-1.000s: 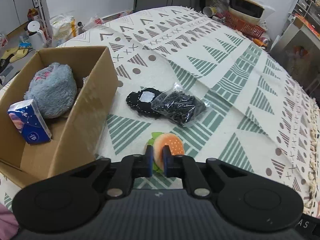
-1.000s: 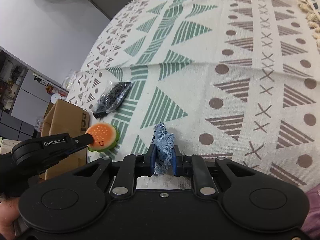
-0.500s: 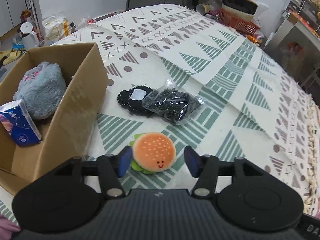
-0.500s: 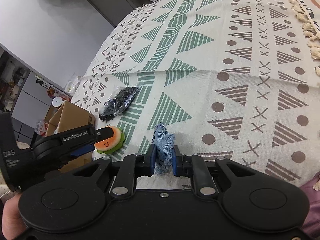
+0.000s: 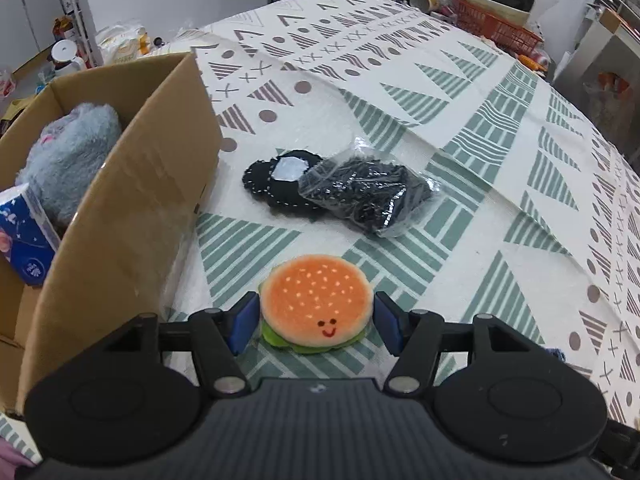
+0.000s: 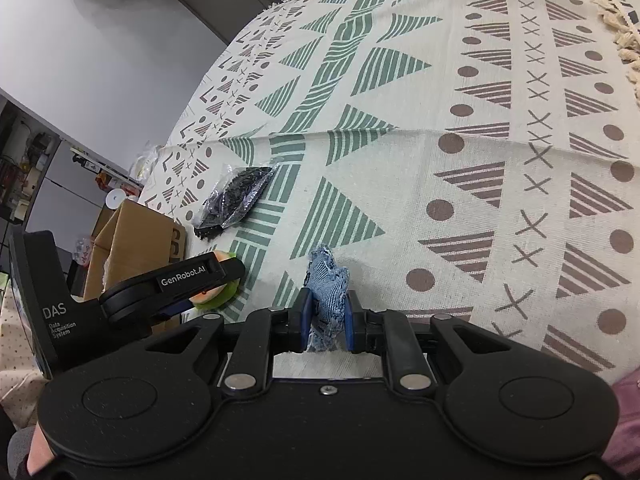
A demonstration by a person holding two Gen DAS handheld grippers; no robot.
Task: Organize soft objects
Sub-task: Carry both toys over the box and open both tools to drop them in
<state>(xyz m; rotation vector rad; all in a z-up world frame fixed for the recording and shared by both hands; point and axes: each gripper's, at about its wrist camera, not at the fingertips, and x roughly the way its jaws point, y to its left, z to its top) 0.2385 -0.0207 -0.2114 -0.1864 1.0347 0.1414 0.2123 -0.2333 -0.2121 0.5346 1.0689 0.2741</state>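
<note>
Patterned cloth (image 5: pixel 460 128) holds smiley burger plush (image 5: pixel 317 302); left gripper (image 5: pixel 316 322) jaws now spread around it, previously shut; right gripper (image 6: pixel 326 316) stays clamped on denim scrap (image 6: pixel 328 284).

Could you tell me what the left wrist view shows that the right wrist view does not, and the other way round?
Only the left wrist view shows inside the box: a grey plush and a blue tissue pack. It also shows the burger's face and the left gripper open around it.

Only the right wrist view shows the right gripper shut on a denim scrap, and the cloth's tassels.

Both show the burger, the black bag, the box and the patterned cloth.
</note>
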